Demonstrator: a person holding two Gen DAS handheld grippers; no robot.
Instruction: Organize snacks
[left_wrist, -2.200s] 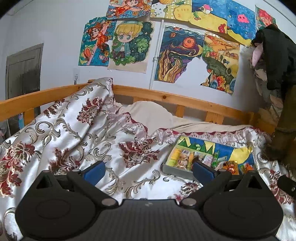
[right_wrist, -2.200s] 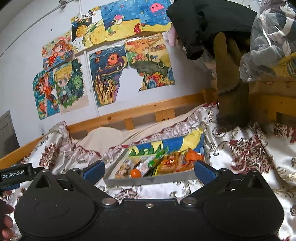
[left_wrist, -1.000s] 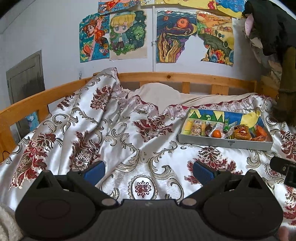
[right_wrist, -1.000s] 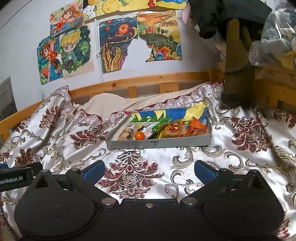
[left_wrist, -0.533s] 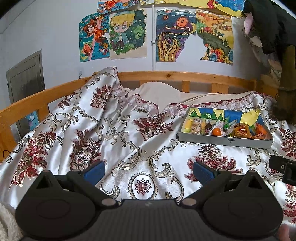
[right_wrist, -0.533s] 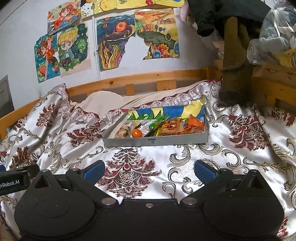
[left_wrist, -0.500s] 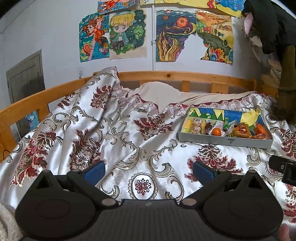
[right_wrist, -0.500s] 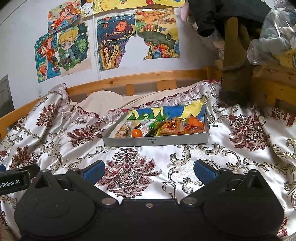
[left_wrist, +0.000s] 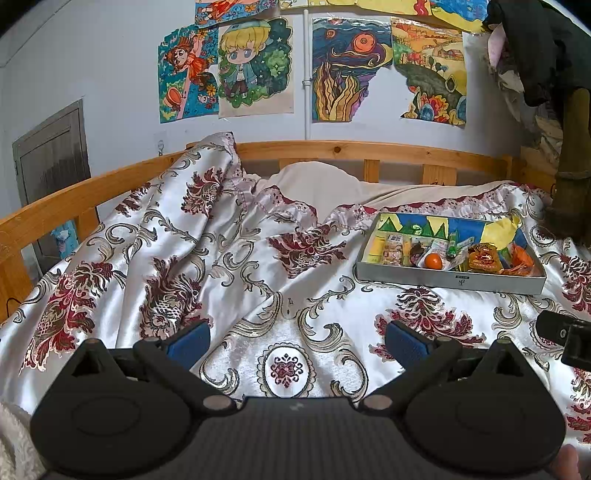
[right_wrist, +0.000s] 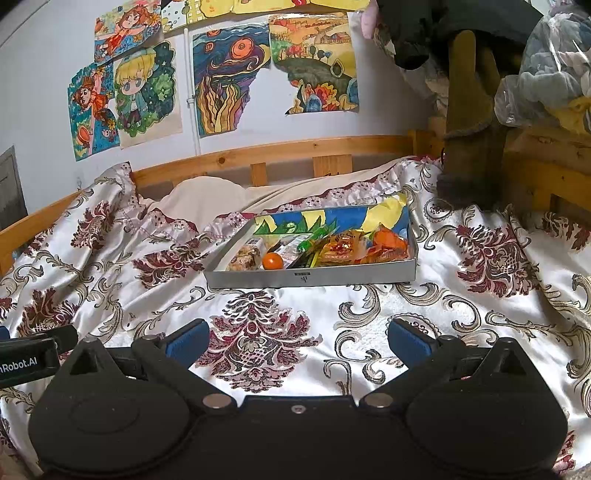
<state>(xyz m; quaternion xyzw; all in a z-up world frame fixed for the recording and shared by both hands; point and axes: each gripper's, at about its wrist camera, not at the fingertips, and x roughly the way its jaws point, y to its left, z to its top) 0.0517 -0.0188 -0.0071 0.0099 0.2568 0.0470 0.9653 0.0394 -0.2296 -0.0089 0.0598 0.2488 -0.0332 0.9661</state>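
On the bed (left_wrist: 258, 258), ahead and right of my wide-open, empty left hand-held gripper (left_wrist: 295, 341), sat the grey snack tray (left_wrist: 443, 282), holding wrappers and a small orange (left_wrist: 433, 261). From my right hand-held gripper (right_wrist: 297, 338), equally spread and empty, the tray lay straight ahead.

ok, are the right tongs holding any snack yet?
No, the right tongs are open and empty, well short of the snack tray on the bedspread.
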